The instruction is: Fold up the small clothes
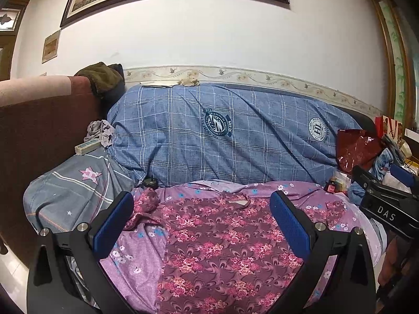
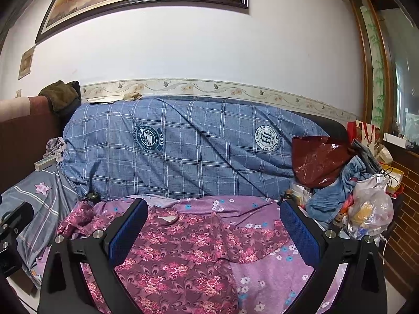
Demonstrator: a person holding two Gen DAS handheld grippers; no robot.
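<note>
- Nearest, the left gripper (image 1: 201, 225) and right gripper (image 2: 214, 231) both hover with fingers wide, holding nothing.
- One floral shirt (image 2: 183, 256) lies spread flat on the purple sheet (image 2: 272, 282), collar toward the far edge.
- Folding looks not yet begun; next, each gripper should probably pinch a sleeve or side hem.
- Beyond: one blue checked cover (image 1: 235, 130), two printed badges.
</note>
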